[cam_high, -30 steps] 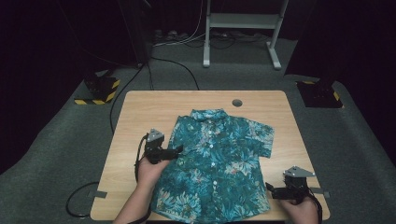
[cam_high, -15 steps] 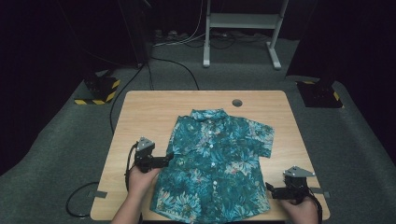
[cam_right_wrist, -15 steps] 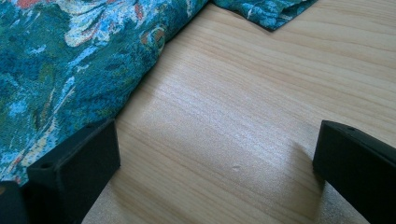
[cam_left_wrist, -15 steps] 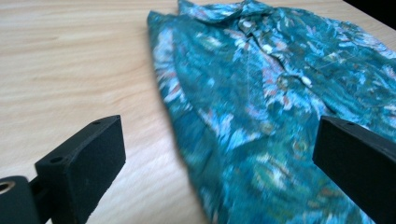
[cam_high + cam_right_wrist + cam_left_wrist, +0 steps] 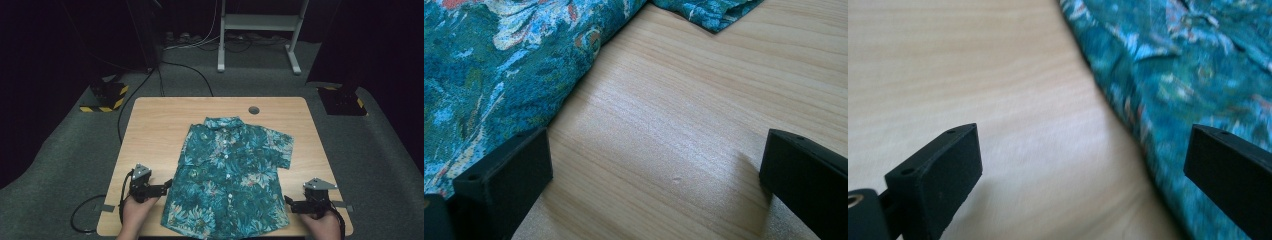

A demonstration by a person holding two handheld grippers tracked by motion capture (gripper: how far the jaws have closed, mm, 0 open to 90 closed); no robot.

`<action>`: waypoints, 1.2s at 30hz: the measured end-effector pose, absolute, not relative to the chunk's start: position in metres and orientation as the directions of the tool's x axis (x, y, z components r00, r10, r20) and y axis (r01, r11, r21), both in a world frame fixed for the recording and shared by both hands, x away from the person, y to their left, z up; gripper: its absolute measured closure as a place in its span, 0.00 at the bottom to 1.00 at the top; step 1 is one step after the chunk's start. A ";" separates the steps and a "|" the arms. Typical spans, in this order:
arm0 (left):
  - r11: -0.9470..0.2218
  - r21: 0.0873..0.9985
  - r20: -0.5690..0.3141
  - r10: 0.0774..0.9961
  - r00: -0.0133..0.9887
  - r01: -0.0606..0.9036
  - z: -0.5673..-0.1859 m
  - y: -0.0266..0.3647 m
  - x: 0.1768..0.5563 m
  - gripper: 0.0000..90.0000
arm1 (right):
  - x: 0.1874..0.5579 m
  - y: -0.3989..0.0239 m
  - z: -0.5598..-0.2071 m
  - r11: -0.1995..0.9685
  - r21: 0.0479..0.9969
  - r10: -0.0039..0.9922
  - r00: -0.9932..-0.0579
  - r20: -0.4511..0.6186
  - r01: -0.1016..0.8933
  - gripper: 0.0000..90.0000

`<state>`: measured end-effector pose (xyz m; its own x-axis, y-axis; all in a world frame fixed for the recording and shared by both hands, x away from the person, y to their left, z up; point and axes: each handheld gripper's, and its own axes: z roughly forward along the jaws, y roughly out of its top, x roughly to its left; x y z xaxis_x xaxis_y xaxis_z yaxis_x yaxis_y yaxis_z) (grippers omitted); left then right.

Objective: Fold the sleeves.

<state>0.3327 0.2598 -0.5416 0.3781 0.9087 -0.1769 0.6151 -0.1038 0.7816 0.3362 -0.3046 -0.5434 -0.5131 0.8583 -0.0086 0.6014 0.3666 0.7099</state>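
Both hand-held grippers, left and right, gape empty beside the hem corners of the teal floral short-sleeved shirt, spread flat and unfolded on the pale wooden bench; folding seems unstarted.

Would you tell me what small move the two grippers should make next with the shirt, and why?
Probably slide both inward to the hem corners and close on them. The left gripper and right gripper stand open at either side of the shirt, jaws wide over the bare table, holding nothing; the cloth's edge lies just beside each.
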 end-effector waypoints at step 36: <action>-0.292 0.716 -0.001 0.908 0.419 0.634 -0.547 0.250 0.323 0.01 | 0.340 -0.306 -0.541 0.361 0.694 0.866 -0.500 -0.001 0.623 0.00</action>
<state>0.3226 0.2495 -0.5467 0.4192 0.9079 -0.0009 0.6339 -0.2919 0.7162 0.3397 -0.3062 -0.5412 -0.5005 0.8658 -0.0009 0.6228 0.3608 0.6942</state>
